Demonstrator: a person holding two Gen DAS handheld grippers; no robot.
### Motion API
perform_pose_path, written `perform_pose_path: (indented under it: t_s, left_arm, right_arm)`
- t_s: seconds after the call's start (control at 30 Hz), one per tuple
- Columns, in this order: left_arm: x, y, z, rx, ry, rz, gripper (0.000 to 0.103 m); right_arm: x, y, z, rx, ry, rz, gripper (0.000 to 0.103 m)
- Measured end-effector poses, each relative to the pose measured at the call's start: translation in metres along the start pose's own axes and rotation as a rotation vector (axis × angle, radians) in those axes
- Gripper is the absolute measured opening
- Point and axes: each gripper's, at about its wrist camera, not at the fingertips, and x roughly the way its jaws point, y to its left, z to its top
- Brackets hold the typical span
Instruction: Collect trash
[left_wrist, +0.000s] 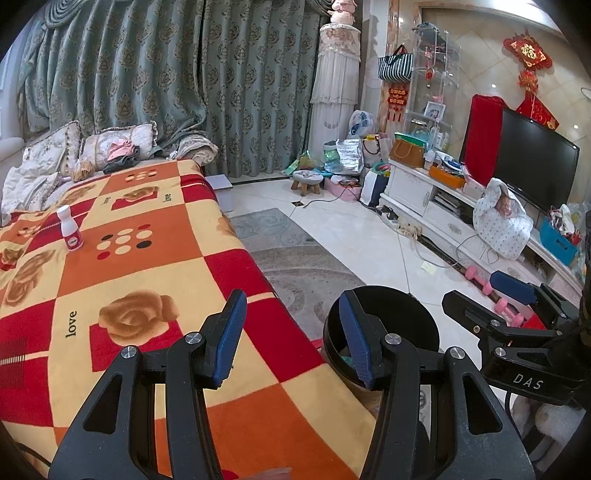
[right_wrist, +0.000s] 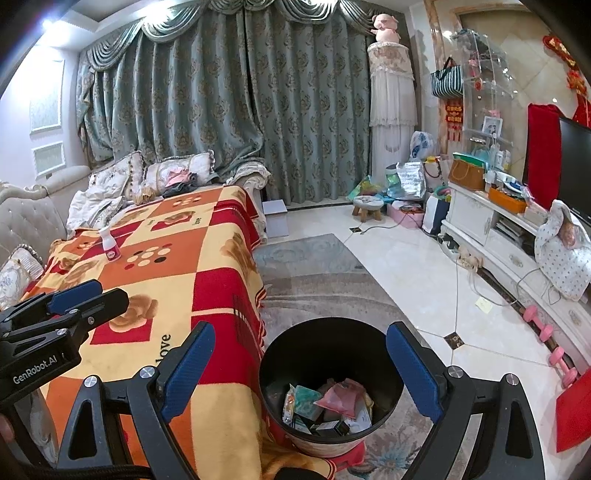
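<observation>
A home living room: sofa (right_wrist: 44, 221), heavy curtains (right_wrist: 221, 110), television (left_wrist: 535, 158) on cabinet (left_wrist: 424, 199).

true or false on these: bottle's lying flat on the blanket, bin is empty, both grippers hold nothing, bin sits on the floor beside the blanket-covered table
1. The small white bottle lies flat on the blanket. False: it stands upright.
2. The black bin is empty. False: wrappers and small boxes lie inside.
3. The left gripper and right gripper hold nothing. True: both stand open.
4. The bin sits beside the blanket's edge. True.
</observation>
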Motion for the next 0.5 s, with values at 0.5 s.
perform_pose_path:
  t_s: [0.5]
  left_arm:
    - [0.0068,0.0049,-0.0030,0.003,0.012,-0.013,0.051]
  right_arm:
    - [0.0026,-0.0020,-0.0016,-0.006,0.019,0.005,0.093]
